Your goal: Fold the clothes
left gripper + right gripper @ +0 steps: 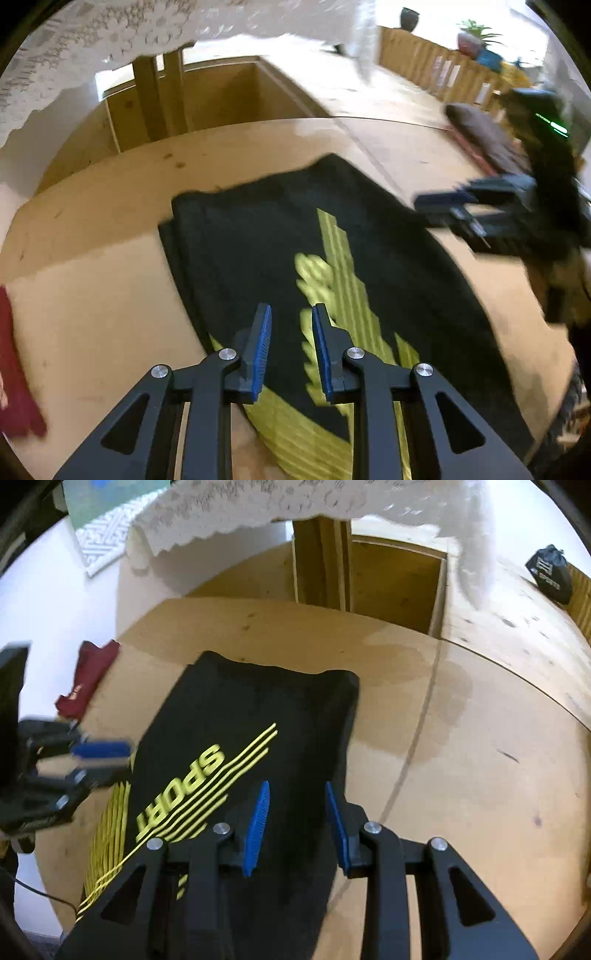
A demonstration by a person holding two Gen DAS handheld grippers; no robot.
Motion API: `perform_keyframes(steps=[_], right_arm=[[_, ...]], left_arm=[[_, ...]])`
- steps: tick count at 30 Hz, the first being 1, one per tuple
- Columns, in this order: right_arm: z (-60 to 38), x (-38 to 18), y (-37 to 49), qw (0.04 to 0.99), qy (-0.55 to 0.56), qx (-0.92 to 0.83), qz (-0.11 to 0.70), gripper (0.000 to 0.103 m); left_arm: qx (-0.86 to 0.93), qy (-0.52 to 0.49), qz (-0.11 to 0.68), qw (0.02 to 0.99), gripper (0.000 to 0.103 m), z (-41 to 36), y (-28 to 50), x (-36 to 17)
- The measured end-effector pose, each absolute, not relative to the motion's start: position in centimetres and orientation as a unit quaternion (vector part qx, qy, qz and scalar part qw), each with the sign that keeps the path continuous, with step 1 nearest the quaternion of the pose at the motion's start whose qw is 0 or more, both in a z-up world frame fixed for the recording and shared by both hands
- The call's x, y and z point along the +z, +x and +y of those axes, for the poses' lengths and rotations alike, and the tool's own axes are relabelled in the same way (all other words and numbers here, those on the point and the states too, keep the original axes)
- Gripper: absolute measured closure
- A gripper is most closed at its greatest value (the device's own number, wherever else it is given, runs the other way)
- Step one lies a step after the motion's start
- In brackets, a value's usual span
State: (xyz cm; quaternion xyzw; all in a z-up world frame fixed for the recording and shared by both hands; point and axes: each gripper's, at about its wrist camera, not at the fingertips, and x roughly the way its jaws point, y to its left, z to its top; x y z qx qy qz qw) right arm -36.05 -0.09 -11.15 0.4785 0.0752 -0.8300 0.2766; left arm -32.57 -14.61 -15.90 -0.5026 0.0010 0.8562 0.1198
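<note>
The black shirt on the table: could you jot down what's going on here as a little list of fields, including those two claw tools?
garment: black shirt with yellow SPORT print, lying partly folded on the wooden table
left gripper: open, above the shirt's printed part, holding nothing
right gripper: open, above the shirt's plain side, holding nothing
other clothing: dark red garment at the table's edge, apart from the shirt
background: white lace cloth hanging above; black bag far off
blur: both views show motion blur
</note>
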Motion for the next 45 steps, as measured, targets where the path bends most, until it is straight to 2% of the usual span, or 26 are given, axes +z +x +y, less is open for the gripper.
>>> perform_keyframes(steps=[2, 4, 8, 10, 13, 19, 21, 24, 27, 29, 32, 35, 39, 42, 45], right_arm=[[-1.1, -11.6, -37.1, 0.291, 0.478, -0.826, 0.073, 0.071], [-1.9, -12.0, -37.6, 0.308, 0.479, -0.818, 0.077, 0.071], [-3.4, -13.6, -38.4, 0.315, 0.488, -0.806, 0.118, 0.071], [-3.3, -13.2, -38.6, 0.311, 0.484, -0.81, 0.113, 0.071], [-3.0, -12.3, -39.2, 0.315, 0.478, -0.816, 0.074, 0.071], [-4.5, -13.3, -40.4, 0.301, 0.499, -0.81, 0.069, 0.07], [-5.0, -13.3, -40.3, 0.303, 0.496, -0.811, 0.068, 0.068], [-5.5, -12.9, -39.9, 0.303, 0.487, -0.814, 0.089, 0.068], [-5.1, -12.9, -39.6, 0.305, 0.47, -0.821, 0.106, 0.068], [-5.2, -12.8, -39.2, 0.323, 0.468, -0.817, 0.095, 0.068], [-5.9, -13.5, -39.1, 0.333, 0.473, -0.809, 0.104, 0.059], [-5.9, -12.4, -38.3, 0.319, 0.495, -0.798, 0.13, 0.059], [-1.2, -7.8, -33.8, 0.355, 0.466, -0.805, 0.093, 0.059], [3.1, -6.2, -27.0, 0.379, 0.449, -0.802, 0.101, 0.058], [6.4, -7.4, -19.3, 0.383, 0.462, -0.792, 0.11, 0.057]], left_arm=[[0.852, -0.513, -0.009, 0.104, 0.081, -15.6, -34.0, -17.6], [0.852, -0.516, -0.01, 0.088, 0.086, -16.7, -34.6, -18.7], [0.853, -0.52, 0.009, 0.044, 0.084, -19.1, -33.4, -18.6], [0.856, -0.517, 0.012, 0.02, 0.086, -20.3, -32.8, -18.2], [0.871, -0.489, -0.025, 0.031, 0.086, -21.1, -32.6, -16.7], [0.874, -0.48, -0.017, 0.081, 0.079, -17.6, -36.6, -17.6], [0.864, -0.5, 0.002, 0.057, 0.082, -17.8, -37.7, -18.9], [0.867, -0.497, 0.024, 0.022, 0.077, -19.3, -37.4, -19.3], [0.867, -0.499, -0.003, -0.005, 0.076, -22.3, -36.3, -19.6], [0.866, -0.499, -0.014, -0.015, 0.079, -23.5, -35.8, -19.6], [0.871, -0.491, -0.019, 0.004, 0.079, -22.9, -34.6, -18.7], [0.878, -0.476, -0.001, 0.044, 0.078, -21.0, -31.3, -16.1], [0.881, -0.459, -0.007, 0.113, 0.077, -19.0, -22.8, -12.8], [0.881, -0.448, 0.021, 0.153, 0.069, -16.2, -15.0, -11.8], [0.863, -0.462, 0.057, 0.197, 0.069, -13.0, -8.9, -12.3]])
